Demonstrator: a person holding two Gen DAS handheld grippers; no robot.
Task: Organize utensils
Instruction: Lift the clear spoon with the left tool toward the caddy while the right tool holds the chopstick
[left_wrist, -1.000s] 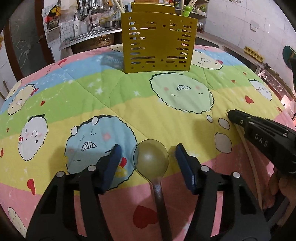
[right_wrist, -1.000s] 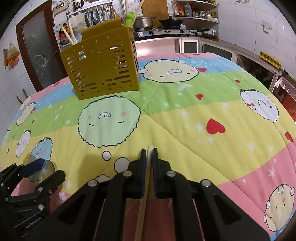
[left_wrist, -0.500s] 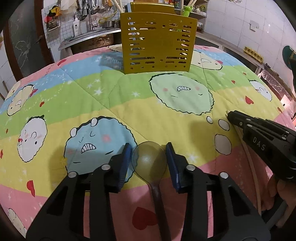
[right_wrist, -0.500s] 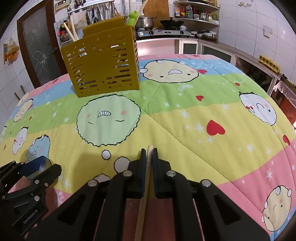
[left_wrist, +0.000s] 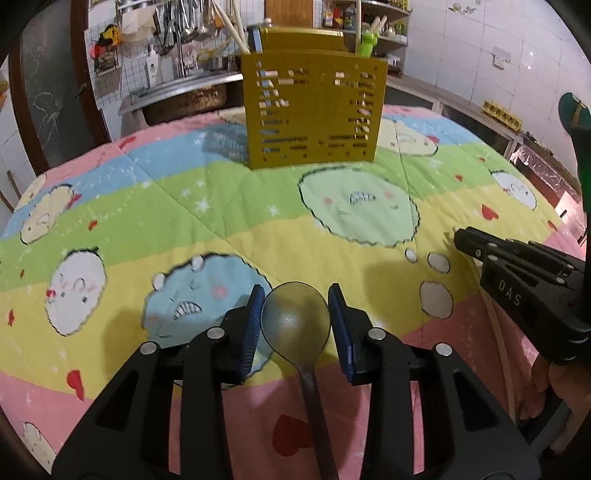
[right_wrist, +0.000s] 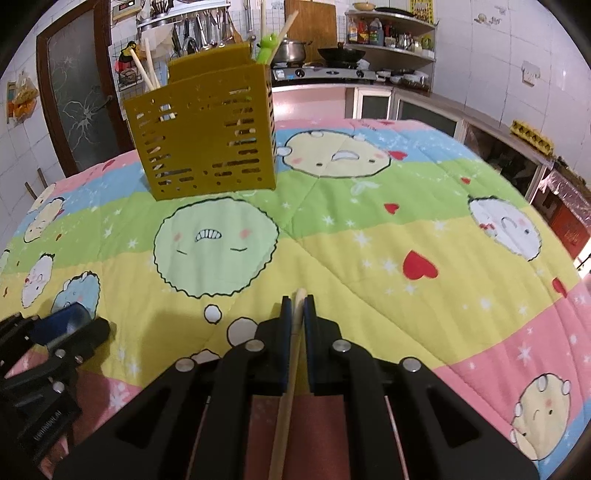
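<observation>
Broadly, the quilted cartoon tablecloth spreads out under and ahead of both tools, and the slotted yellow utensil caddy stands upright well ahead of them, off to the left of the right gripper's line and almost dead ahead of the left one, with chopsticks and a green-topped utensil poking out of its top. Nearer in, the left gripper has its blue pads almost closed around the bowl of a dark translucent spoon; the left pad looks to be touching the bowl's edge, the right pad just beside it, so whether the pinch is complete cannot be told. The spoon's handle runs back beneath the tool toward the person. The right gripper is pressed together on a pale wooden chopstick, whose tip sticks out just past the pads while its shaft trails back under the body. To do this step well, I judge the left tool should finish squeezing squarely across the widest part of the bowl before lifting, since a rounded, smooth bowl can squirt forward out of flat pads; a grip lower, toward the neck, may hold better. Lifting straight up should keep the handle from dragging on the soft cloth. The chopstick's long tail will want swinging upright before it goes into a compartment.
</observation>
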